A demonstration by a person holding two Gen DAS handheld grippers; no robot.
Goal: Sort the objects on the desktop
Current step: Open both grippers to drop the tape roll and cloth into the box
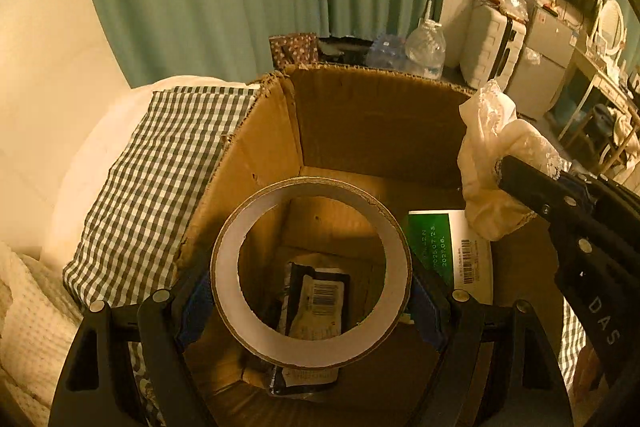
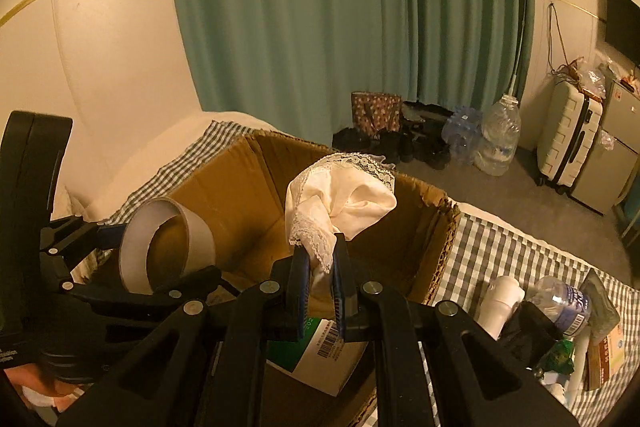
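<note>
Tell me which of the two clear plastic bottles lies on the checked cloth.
The small labelled bottle, lying beside the cardboard box. The big water jug stands upright on the floor by the curtain.

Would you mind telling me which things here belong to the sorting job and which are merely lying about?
Job in hand:
- tape roll, held by left gripper
- lace cloth, held by right gripper
- cardboard box

Lying about:
- curtain
- suitcase
- large water jug

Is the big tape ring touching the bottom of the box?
Apart. The left wrist view shows the tape ring clamped between the left gripper pads above the cardboard box, with the box floor visible through its hole.
</note>
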